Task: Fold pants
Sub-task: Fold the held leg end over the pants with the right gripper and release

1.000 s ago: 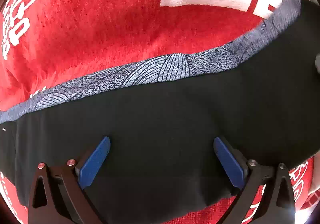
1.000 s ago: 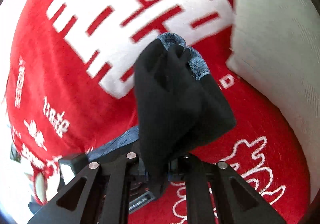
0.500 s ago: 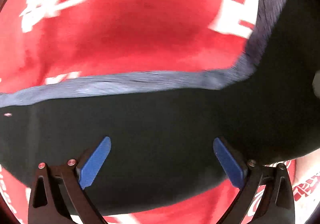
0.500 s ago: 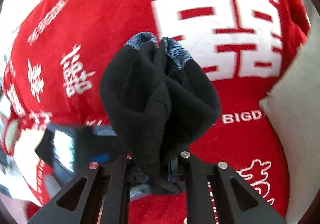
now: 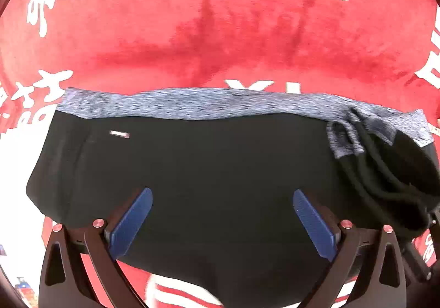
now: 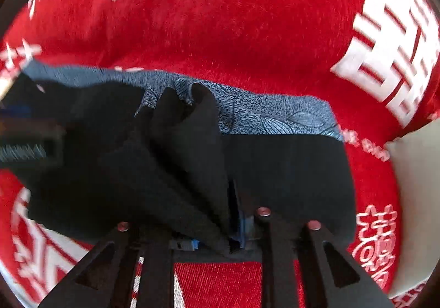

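Pants (image 5: 220, 170) lie folded on a red blanket (image 5: 220, 41), the grey patterned waistband (image 5: 209, 104) along the far edge. The left gripper (image 5: 221, 221) hovers low over the black cloth with its blue pads spread wide and nothing between them, probably ready to press the stack flat. The right gripper (image 6: 217, 228) has a bunched fold (image 6: 192, 159) of the pants between its jaws, which are opening, apparently to lay that fold on top.
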`<state>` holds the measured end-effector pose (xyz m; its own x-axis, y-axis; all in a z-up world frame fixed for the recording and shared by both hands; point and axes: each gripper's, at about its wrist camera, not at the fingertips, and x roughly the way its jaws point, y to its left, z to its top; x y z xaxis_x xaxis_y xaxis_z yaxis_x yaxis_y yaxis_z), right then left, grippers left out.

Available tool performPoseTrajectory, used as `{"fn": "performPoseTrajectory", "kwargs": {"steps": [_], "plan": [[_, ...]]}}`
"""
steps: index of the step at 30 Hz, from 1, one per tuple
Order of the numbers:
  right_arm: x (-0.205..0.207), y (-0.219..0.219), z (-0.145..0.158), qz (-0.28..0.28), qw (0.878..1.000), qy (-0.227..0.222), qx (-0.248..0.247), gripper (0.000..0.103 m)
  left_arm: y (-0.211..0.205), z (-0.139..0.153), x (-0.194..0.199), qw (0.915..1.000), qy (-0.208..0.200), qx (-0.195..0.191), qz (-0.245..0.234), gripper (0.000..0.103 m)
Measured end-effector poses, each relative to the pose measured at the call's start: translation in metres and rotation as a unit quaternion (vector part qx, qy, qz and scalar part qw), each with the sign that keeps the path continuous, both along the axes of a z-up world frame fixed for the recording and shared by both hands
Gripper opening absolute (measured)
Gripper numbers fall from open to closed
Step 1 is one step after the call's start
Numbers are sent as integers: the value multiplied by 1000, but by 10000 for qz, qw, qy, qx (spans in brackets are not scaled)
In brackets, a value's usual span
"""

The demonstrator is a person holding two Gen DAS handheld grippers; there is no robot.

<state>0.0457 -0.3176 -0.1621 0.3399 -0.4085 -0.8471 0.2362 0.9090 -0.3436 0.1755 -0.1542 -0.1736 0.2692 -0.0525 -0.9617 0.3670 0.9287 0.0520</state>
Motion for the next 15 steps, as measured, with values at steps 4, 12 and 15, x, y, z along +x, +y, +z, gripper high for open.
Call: {"fn": "performPoseTrajectory", "kwargs": {"steps": [4,12,15], "plan": [[-5,14,13,271,9987,-92,431,65,13,8,6,10000,-25,-11,27,103],[-64,-45,74,-266,9861,-666,1496,65,-21,43,-8,9913,495,-997,-706,103],[-81,-71,81,-705,9790,-727,1771,65,-49,50,-22,9803,784,-1420,-1127,103]]}}
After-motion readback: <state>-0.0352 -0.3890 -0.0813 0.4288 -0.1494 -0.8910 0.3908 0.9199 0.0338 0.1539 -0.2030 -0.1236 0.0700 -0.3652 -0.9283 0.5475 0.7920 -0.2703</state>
